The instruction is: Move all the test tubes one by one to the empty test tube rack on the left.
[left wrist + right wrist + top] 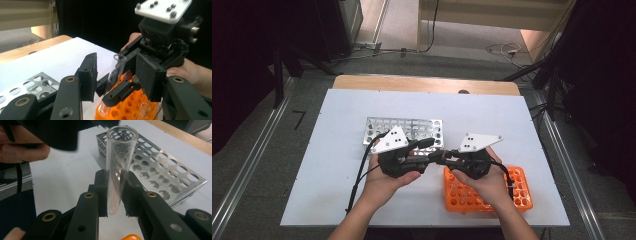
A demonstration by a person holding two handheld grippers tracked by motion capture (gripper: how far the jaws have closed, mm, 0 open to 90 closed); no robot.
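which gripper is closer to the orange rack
Right. The right gripper, shut on the glass test tube, sits at the orange rack's near-left corner, its hand over the rack. The left gripper is farther left, in front of the metal rack.

You have a perforated silver metal rack (404,131) lying flat on the white tabletop (332,165), and an orange plastic rack (517,192) sits near its right side.

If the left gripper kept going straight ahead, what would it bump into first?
Probably the clear glass test tube held upright in the right gripper; it stands directly ahead of the left gripper, though depth is hard to judge.
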